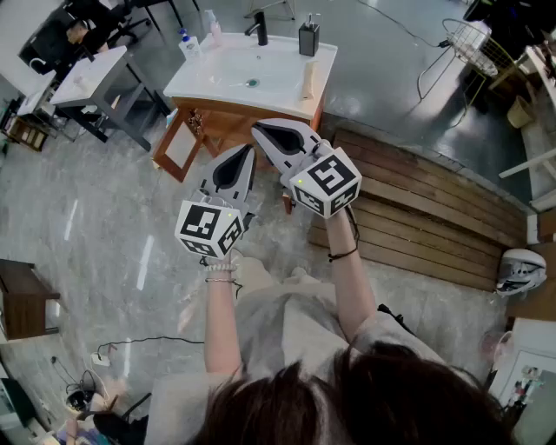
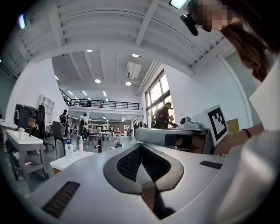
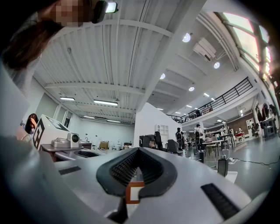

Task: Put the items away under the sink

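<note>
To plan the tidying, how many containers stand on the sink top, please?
4: blue-capped bottle and pink bottle at the far left, black pump dispenser far right, beige container at the right edge.

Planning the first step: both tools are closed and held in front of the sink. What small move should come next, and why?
Probably open the right tool and reach it toward the black dispenser on the sink. Both it and the left tool are shut and empty, and the bottles stand at the sink's back edge, waiting to be picked up.
</note>
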The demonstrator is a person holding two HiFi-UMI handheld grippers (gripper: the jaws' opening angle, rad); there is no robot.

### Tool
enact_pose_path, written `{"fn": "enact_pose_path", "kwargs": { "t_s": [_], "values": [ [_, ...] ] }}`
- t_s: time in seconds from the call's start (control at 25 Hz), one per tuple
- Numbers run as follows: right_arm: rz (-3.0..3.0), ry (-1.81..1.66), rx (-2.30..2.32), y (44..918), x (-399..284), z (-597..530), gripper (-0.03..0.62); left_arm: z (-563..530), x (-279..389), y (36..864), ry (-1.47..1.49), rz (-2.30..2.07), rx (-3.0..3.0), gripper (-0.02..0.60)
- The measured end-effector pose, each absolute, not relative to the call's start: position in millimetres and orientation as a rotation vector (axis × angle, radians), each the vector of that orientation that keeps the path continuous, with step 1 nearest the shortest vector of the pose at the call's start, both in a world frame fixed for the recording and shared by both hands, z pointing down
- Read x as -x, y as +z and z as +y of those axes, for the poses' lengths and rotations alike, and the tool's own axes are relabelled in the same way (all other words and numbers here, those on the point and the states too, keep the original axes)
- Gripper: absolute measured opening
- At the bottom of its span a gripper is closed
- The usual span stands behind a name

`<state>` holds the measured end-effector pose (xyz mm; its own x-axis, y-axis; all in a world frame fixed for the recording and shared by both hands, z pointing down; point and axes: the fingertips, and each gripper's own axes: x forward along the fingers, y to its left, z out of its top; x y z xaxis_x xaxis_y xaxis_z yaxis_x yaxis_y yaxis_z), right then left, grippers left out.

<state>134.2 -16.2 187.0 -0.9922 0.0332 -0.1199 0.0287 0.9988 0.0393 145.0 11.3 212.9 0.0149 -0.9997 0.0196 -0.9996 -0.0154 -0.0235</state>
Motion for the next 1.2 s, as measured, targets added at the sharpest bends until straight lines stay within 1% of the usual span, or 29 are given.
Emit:
{"fn": "enact_pose_path", "kwargs": {
  "t_s": [0.68, 0.92, 1.2],
  "values": [
    [3.003, 0.021, -0.016, 186, -135, -19, 0.017, 16, -143, 219, -0.048, 2.218, 2.234, 0.0],
    [2.943, -0.164, 0.047, 185, -131, -28, 0.017, 23, -127, 219, -0.058, 2.245, 2.24, 0.0],
    [2.917, -0.203, 0.18, 179, -121, -51, 0.017, 10, -105, 220, 0.002, 2.192, 2.317, 0.0]
  ]
}}
